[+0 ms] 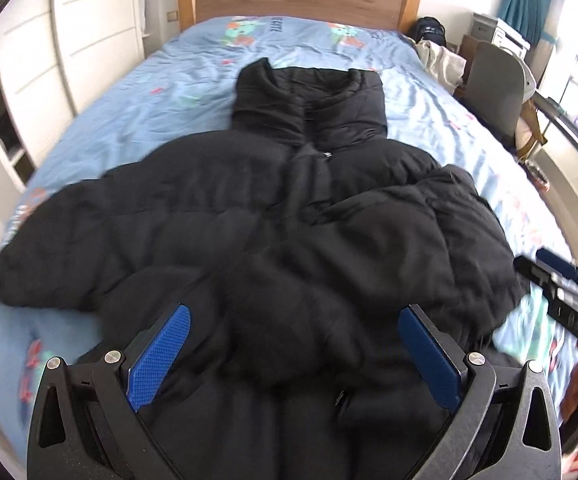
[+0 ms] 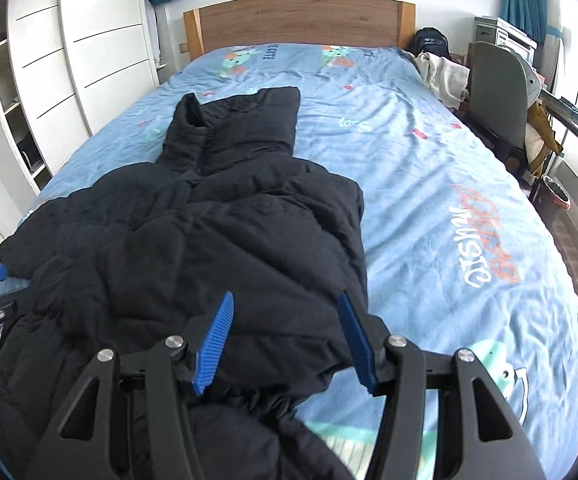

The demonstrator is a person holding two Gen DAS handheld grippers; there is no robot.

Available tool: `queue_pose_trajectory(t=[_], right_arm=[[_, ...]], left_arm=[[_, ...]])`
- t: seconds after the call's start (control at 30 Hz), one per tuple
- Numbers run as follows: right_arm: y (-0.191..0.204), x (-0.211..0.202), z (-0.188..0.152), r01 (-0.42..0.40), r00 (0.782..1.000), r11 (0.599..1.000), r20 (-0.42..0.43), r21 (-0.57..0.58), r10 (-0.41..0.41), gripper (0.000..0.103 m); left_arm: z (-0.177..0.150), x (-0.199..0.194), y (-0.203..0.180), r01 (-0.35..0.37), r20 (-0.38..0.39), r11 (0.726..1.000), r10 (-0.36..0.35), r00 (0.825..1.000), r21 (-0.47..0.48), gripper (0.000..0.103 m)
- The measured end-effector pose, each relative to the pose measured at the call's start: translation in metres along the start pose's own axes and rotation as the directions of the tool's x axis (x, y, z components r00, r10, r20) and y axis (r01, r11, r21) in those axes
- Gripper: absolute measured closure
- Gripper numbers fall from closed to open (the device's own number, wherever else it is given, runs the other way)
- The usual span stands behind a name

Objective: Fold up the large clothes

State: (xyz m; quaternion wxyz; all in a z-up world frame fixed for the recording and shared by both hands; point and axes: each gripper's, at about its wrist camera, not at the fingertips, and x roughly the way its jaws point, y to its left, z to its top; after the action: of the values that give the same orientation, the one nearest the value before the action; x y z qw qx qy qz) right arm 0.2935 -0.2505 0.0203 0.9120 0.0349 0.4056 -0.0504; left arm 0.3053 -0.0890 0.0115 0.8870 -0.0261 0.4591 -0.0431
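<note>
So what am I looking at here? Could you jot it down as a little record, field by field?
garment: black puffer jacket, collar toward the headboard
fold state: right sleeve folded over the body, left sleeve spread out
surface: bed with blue patterned sheet
left gripper: open above the jacket's lower part, holding nothing
right gripper: open over the jacket's right edge, holding nothing
beside bed: grey chair, white wardrobe

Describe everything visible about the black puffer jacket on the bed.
The black puffer jacket is quilted and matte, looking like padded nylon. It lies front-up on the blue printed bedsheet, its tall collar toward the wooden headboard. One sleeve lies out to the left; the other side is folded in over the body. Neither gripper's pads visibly press on it.
</note>
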Motion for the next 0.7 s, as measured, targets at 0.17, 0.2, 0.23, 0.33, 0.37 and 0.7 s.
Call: queue_pose_trajectory(t=[0.17,0.2,0.23,0.33,0.37,0.7], right_arm=[[-0.003,0.026,-0.001,-0.003,1.0,1.0,-0.019,-0.002,0.003,0.05],[-0.004,0.032,-0.003,-0.006,1.0,1.0,-0.028,-0.002,0.006,0.05],[-0.003,0.037,-0.005,-0.008,0.999,1.0,-0.035,-0.002,0.008,0.05],[0.0,0.052,-0.014,-0.016,0.999,1.0,-0.051,0.004,0.016,0.05],[0.001,0.056,-0.018,-0.016,0.998,1.0,-0.056,0.004,0.016,0.05],[-0.002,0.081,-0.037,0.0,0.995,0.999,-0.099,0.034,0.004,0.047]], left_arm=[[0.007,0.064,-0.011,-0.03,-0.032,0.999,0.031,0.999,0.016,0.001],[0.004,0.076,-0.011,-0.04,-0.037,0.999,0.041,0.999,0.024,0.001],[0.001,0.083,-0.01,-0.044,-0.037,0.999,0.045,0.998,0.03,0.0],[-0.012,0.1,-0.005,-0.026,-0.02,0.998,0.027,0.999,0.055,0.0],[-0.014,0.103,-0.004,-0.019,-0.019,0.998,0.02,1.0,0.059,0.0],[-0.015,0.113,-0.012,-0.031,-0.074,0.99,0.041,0.996,0.14,0.0]])
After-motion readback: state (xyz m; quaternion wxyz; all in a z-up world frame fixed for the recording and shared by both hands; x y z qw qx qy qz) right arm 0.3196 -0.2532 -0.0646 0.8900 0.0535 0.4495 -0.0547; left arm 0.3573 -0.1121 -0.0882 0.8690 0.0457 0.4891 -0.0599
